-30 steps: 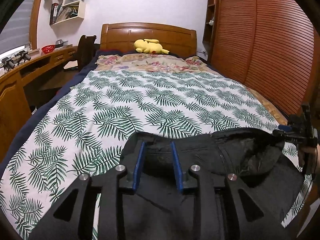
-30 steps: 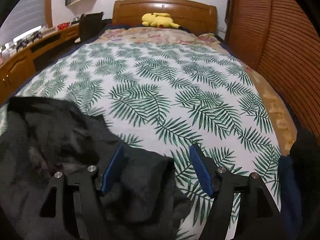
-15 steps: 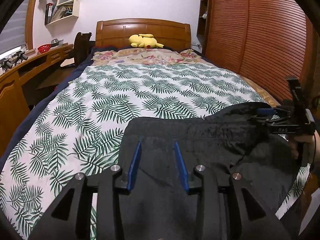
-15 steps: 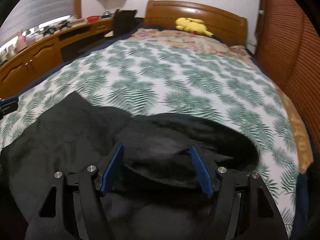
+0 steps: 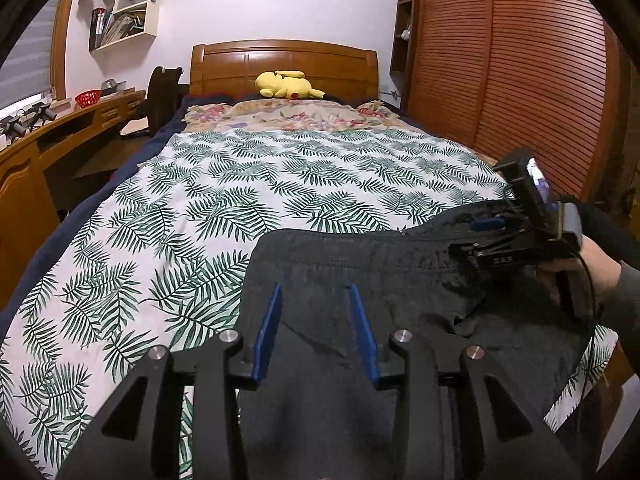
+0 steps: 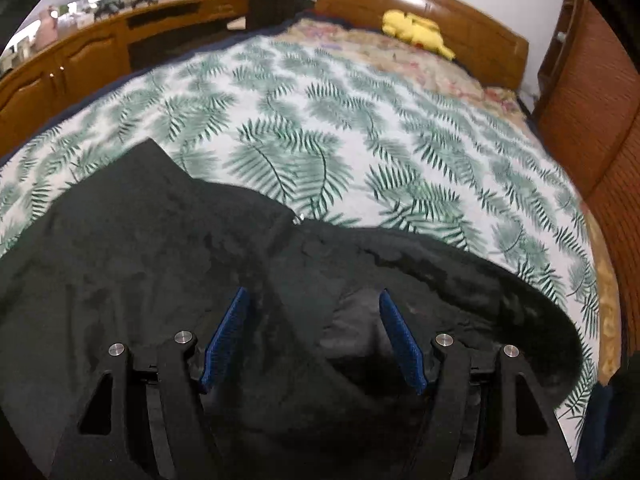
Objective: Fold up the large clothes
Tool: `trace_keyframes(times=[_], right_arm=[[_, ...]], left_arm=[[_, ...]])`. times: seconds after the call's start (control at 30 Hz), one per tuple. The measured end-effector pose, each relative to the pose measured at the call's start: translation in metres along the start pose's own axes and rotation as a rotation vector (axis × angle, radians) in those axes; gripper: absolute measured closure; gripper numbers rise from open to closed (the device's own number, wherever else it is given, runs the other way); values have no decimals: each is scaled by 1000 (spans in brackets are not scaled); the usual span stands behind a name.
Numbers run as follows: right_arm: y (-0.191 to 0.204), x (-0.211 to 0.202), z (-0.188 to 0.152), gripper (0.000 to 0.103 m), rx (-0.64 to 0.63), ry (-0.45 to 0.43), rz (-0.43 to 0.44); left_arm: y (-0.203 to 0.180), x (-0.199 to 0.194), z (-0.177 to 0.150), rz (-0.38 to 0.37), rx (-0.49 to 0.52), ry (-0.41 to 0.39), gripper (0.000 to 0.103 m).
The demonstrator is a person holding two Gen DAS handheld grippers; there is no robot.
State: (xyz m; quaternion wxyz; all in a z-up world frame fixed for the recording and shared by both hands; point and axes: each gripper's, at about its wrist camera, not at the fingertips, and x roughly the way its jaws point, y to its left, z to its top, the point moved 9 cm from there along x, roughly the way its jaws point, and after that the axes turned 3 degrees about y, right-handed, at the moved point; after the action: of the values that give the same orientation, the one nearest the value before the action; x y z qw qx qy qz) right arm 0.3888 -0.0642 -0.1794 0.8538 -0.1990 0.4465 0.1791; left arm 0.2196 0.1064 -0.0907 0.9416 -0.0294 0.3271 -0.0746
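The left claw (image 5: 316, 328) is spread over a black garment (image 5: 400, 280) lying at the foot of the bed (image 5: 280, 176); the right claw (image 6: 316, 336) is likewise spread above its rumpled folds. Beyond the garment's straight far edge, the leaf-print cover stretches to a yellow plush toy (image 5: 288, 85) by the headboard. A red basket (image 5: 88, 98) sits on the desk (image 5: 72, 128); its contents cannot be made out.

Your left wrist view is sharp and evenly lit from overhead, with glare washing out the white wall (image 5: 256, 4). Your right wrist view is motion-blurred, smearing the leaf-print bedspread (image 6: 360, 128). The black garment (image 6: 160, 248) swallows detail in both. Fisheye bending curves the edges, and the corners vignette to black
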Motion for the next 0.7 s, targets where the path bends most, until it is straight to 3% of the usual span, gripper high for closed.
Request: trace_keyframes(times=[0.1, 0.17, 0.2, 0.27, 0.3, 0.43, 0.7], right_arm=[[2, 10, -4, 37, -13, 47, 38], [6, 13, -5, 51, -37, 57, 53], [11, 13, -5, 64, -59, 62, 63], [20, 14, -5, 81, -131, 67, 48], [25, 14, -4, 97, -155, 67, 56], [31, 15, 6, 102, -207, 49, 27], [18, 13, 60, 103, -191, -55, -126]], left_arm=[[0, 0, 0, -2, 1, -1, 68], [1, 1, -1, 1, 3, 4, 68], [1, 1, -2, 2, 4, 6, 68], [1, 2, -2, 5, 2, 6, 68], [2, 2, -2, 9, 2, 9, 68], [1, 3, -2, 13, 3, 11, 68], [-1, 8, -5, 20, 5, 24, 68]])
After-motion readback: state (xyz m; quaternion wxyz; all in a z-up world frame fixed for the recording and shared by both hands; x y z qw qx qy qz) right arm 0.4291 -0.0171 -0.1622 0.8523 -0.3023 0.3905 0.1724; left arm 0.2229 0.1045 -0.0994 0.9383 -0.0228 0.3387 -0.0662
